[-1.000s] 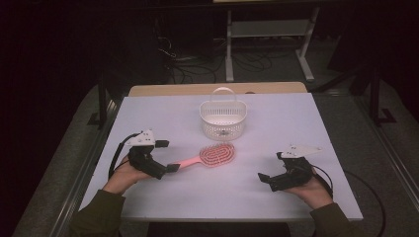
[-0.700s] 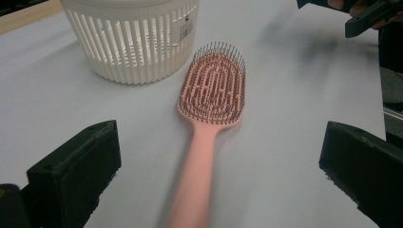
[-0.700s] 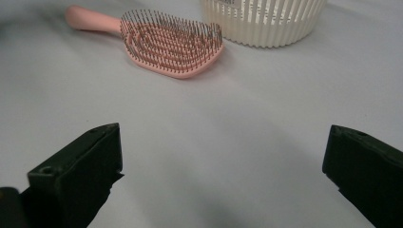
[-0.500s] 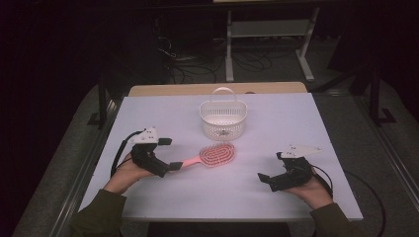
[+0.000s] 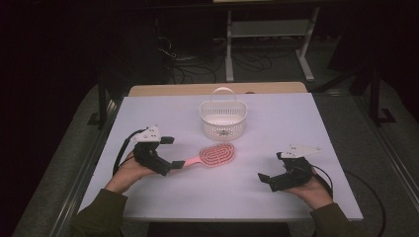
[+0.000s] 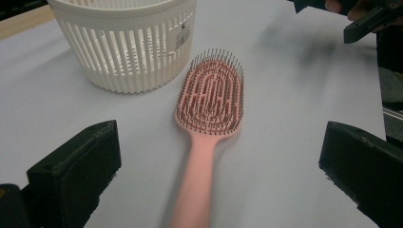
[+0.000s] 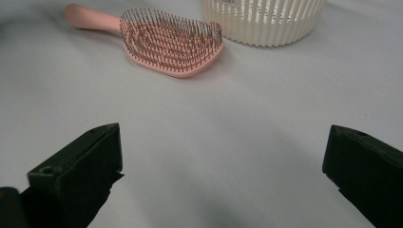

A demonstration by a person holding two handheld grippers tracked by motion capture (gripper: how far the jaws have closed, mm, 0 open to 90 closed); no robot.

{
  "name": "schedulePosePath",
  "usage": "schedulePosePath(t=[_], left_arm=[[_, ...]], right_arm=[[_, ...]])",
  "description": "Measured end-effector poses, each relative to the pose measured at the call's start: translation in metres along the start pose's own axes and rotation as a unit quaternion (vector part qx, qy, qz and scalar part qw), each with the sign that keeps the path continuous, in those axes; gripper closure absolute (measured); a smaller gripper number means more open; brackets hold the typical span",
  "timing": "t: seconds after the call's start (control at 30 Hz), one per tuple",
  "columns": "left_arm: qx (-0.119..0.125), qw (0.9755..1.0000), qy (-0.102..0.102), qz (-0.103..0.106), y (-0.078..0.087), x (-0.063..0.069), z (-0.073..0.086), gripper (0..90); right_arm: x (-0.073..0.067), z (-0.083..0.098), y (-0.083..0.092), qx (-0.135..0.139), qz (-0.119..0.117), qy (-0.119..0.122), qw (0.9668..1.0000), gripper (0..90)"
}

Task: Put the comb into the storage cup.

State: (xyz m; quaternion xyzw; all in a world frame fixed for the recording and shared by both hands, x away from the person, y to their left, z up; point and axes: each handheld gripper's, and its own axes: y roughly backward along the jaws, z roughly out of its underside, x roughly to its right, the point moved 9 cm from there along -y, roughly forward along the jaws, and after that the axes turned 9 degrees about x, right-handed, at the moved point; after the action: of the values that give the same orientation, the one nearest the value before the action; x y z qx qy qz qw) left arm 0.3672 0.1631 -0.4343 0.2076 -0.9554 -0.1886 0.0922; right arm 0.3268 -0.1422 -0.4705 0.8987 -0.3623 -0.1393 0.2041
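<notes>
A pink hairbrush [image 5: 216, 154] lies bristles up in the middle of the white table, handle pointing left. My left gripper [image 5: 171, 153] is open at the end of that handle. In the left gripper view the handle [image 6: 197, 190] runs between the two wide-apart jaws without touching either, and the brush head [image 6: 211, 95] lies ahead. My right gripper [image 5: 271, 166] rests open at the table's right, with its jaws toward the brush and nothing between them. In the right gripper view the brush [image 7: 171, 40] lies far ahead on the left.
A white slotted basket [image 5: 223, 118] with a hoop handle stands just behind the brush; it appears as the basket [image 6: 128, 42] and the basket [image 7: 266, 21] in the gripper views. The table's front edge [image 5: 222, 217] is near both hands. Bare tabletop surrounds the right gripper.
My left gripper has edged a little right and forward, so the handle's end now lies between its jaws. The brush, the basket and the right gripper have not moved.
</notes>
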Motion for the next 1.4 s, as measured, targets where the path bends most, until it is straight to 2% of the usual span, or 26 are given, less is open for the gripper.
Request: schedulePosePath(t=[0.67, 1.2, 1.4], left_arm=[[0.002, 1.0, -0.005, 0.005, -0.009, -0.001, -0.008, 0.0], [0.003, 0.9999, -0.003, 0.011, -0.018, -0.003, -0.012, 0.0], [0.004, 0.9999, -0.008, 0.013, -0.023, -0.003, -0.016, 0.0]], right_arm=[[0.0, 0.001, 0.0, -0.003, 0.002, 0.0, 1.0, 0.0], [-0.001, 0.003, -0.001, -0.009, -0.006, 0.001, 0.9999, 0.0], [-0.001, 0.003, -0.001, -0.009, -0.009, 0.0, 0.9999, 0.0]])
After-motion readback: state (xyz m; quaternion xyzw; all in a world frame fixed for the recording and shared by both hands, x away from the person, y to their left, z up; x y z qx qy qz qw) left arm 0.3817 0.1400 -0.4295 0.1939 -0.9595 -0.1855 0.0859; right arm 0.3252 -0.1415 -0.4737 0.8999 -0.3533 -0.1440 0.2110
